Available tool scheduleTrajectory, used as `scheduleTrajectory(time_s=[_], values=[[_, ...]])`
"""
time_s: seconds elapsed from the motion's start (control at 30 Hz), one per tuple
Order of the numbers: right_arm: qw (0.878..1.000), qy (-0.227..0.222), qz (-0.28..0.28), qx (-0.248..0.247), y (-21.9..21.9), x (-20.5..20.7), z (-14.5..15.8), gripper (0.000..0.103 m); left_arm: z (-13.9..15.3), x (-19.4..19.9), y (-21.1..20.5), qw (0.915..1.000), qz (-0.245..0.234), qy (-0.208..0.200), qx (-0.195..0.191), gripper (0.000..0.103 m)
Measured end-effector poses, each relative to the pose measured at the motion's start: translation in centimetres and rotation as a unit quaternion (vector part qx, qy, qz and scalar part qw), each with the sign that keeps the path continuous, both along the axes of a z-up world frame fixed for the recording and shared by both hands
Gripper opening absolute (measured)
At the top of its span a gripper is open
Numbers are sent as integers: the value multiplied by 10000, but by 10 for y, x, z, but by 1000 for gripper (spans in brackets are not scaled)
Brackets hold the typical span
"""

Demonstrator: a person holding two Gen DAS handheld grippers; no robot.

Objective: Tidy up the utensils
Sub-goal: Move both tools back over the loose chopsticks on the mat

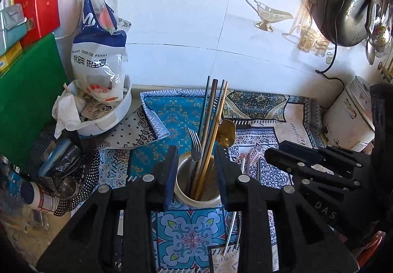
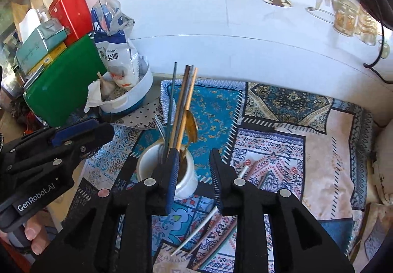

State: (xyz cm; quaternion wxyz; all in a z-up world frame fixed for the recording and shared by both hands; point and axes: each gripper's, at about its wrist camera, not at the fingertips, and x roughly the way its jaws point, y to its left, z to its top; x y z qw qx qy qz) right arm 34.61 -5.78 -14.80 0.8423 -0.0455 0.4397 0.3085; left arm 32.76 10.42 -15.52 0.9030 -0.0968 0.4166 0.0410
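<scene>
Lower ends of the chopsticks [image 1: 208, 140] and fork [image 1: 195, 147] hidden inside the white holder [image 1: 181, 195]

Bright daylight falls on a white tiled wall [image 1: 186, 15] ahead of the gripper, printed with a gravy boat picture [image 1: 267, 12]; patterned blue cloths [image 1: 169, 111] cover the counter below.

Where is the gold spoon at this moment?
The gold spoon stands bowl-up in the white utensil cup, right of the chopsticks and fork, mid-frame in both wrist views.
</scene>
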Motion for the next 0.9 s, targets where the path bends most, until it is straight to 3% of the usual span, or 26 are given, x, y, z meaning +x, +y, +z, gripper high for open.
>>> scheduleTrajectory(time_s=[0.27, 0.63, 0.9], values=[[9987, 320, -314, -242, -36, 5, -26, 27, -25, -8, -21, 9995, -24, 298, -90, 33], [9848, 1412, -530, -856, -59, 10, -122, 27, -80, -18, -40, 9947, -113, 1002, -203, 33], [9787, 1775, -503, -901, -52, 6, -154, 27, -113, -27, -50, 9892, -234, 1435, -193, 33]])
